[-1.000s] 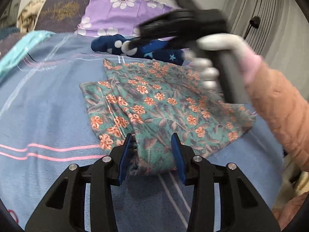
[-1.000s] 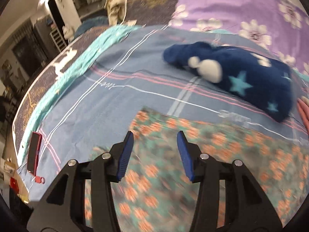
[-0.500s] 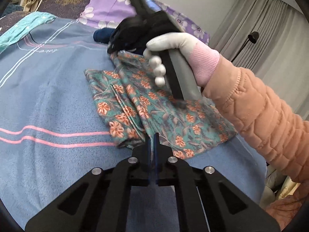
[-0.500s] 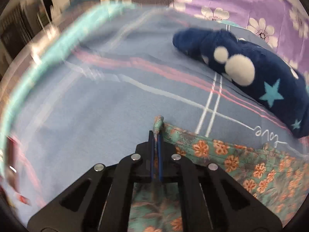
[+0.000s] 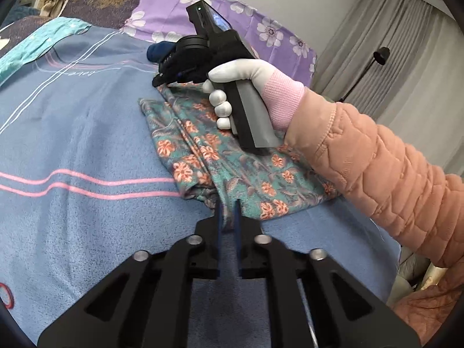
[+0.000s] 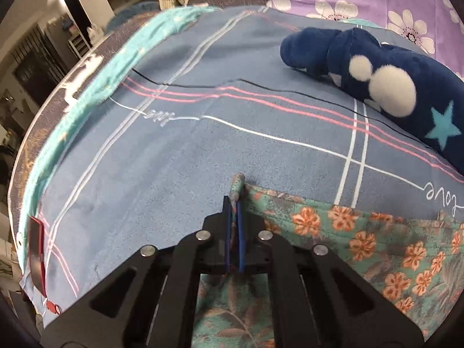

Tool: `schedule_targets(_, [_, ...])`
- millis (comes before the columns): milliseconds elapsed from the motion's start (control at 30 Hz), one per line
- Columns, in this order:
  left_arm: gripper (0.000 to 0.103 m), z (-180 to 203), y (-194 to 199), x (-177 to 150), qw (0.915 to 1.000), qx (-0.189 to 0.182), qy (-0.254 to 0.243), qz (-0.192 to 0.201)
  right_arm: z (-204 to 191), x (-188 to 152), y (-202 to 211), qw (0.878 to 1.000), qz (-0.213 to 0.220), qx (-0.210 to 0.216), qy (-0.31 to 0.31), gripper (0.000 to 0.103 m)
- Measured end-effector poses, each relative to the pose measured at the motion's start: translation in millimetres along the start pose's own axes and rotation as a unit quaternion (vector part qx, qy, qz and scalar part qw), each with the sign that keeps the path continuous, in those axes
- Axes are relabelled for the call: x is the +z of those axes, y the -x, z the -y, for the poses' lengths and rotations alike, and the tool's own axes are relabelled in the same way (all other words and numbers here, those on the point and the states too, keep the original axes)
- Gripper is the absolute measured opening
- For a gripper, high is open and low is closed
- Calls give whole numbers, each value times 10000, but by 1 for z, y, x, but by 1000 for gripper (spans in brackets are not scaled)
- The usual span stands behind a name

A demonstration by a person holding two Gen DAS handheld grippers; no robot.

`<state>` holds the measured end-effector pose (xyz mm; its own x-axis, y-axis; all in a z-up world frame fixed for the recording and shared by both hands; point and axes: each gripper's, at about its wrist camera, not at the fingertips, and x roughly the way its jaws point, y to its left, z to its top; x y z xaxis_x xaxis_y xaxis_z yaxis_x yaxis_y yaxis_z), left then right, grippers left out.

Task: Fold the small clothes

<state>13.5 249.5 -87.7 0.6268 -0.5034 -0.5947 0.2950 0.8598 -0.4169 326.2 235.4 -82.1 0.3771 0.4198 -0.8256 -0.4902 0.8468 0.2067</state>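
A teal garment with orange flowers (image 5: 232, 156) lies folded on the blue blanket (image 5: 72, 133). My left gripper (image 5: 228, 211) is at its near edge. Its jaws are opening, a narrow gap shows, and a fold of the cloth lies loosely between the pads. In the right wrist view my right gripper (image 6: 235, 203) is shut on the far corner of the floral garment (image 6: 362, 243), and a tuft of cloth sticks out past the tips. The left wrist view shows the right gripper (image 5: 159, 82) held by a white-gloved hand (image 5: 246, 78) with a peach quilted sleeve.
A navy plush garment with stars and white pompoms (image 6: 391, 87) lies beyond the floral one. Purple flowered pillows (image 5: 220, 5) line the head of the bed. A teal cloth (image 6: 95, 87) runs along the left edge and a red phone (image 6: 36, 258) lies near it. Curtains (image 5: 406, 43) hang at right.
Both grippers went from open to shut on the garment's edges. The left one's jaws have since parted a little. The right gripper sank to the far corner and stays pinched on it.
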Motion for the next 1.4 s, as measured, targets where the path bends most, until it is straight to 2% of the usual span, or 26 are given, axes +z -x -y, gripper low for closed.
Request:
schedule_targets(33, [42, 1, 0, 1, 10000, 65, -46, 17, 0, 1, 3, 10000, -5, -3, 20, 4])
schedule_targets(100, [43, 5, -5, 6, 9997, 160, -176, 10, -1, 3, 8, 10000, 15, 3, 18, 8])
schedule_targets(133, [41, 5, -8, 9, 9997, 130, -198, -2, -2, 4, 11, 10000, 38, 34, 17, 9])
schedule_targets(167, [32, 3, -13, 12, 9998, 78, -203, -37, -3, 5, 13, 10000, 59, 62, 26, 10])
schedule_targets(200, [2, 3, -19, 13, 9997, -16, -195, -152, -4, 8, 14, 9999, 79, 96, 42, 11])
schedule_targets(300, [2, -3, -28, 5, 9985, 155, -101, -522, -14, 9, 18, 9996, 137, 130, 212, 11])
schedule_targets(333, [2, -7, -25, 2, 9986, 123, -53, -514, -16, 8, 18, 9994, 134, 80, 304, 15])
schedule_targets(367, [2, -10, -21, 0, 9987, 127, 16, -495, -17, 8, 20, 9993, 139, 43, 346, 27])
schedule_targets(400, [2, -9, -19, -2, 9987, 140, 44, -482, -17, 5, 23, 9992, 175, 20, 353, 31])
schedule_targets(500, [2, -8, -16, -5, 9987, 185, 44, -464, -18, -5, 38, 9989, 182, 139, 404, 33])
schedule_targets(567, [2, -8, -15, -7, 9988, 170, 55, -447, -20, -16, 53, 9978, 197, 110, 629, 39])
schedule_targets(633, [3, -8, -12, -8, 9990, 144, 95, -413, -23, -27, 67, 9967, 174, 109, 785, 40])
schedule_targets(767, [6, -16, -11, -15, 9986, 48, 211, -483, -29, -61, 93, 9935, 58, 330, 1086, 48])
schedule_targets(867, [10, -27, -13, -17, 9971, -153, 523, -533, -36, -95, 107, 9899, 37, 394, 1362, 48])
schedule_targets(967, [10, -27, -7, -17, 9973, -155, 504, -501, -38, -127, 125, 9877, 212, 361, 1505, 48])
schedule_targets(1033, [15, -29, 0, -12, 9980, -98, 495, -393, -40, -149, 140, 9850, 389, 256, 1664, 48])
schedule_targets(1133, [21, -47, 11, 0, 9969, 108, 760, -184, -50, -182, 157, 9759, 577, 26, 2104, 48])
schedule_targets(1233, [26, -66, 12, 21, 9955, 205, 917, -104, -70, -212, 169, 9603, 709, 3, 2697, 48])
schedule_targets(1300, [36, -75, 3, 35, 9950, 97, 978, -188, -85, -230, 169, 9493, 718, -9, 3062, 50])
schedule_targets(1400, [37, -79, -25, 55, 9932, -268, 999, -528, -104, -255, 155, 9312, 547, -236, 3597, 52])
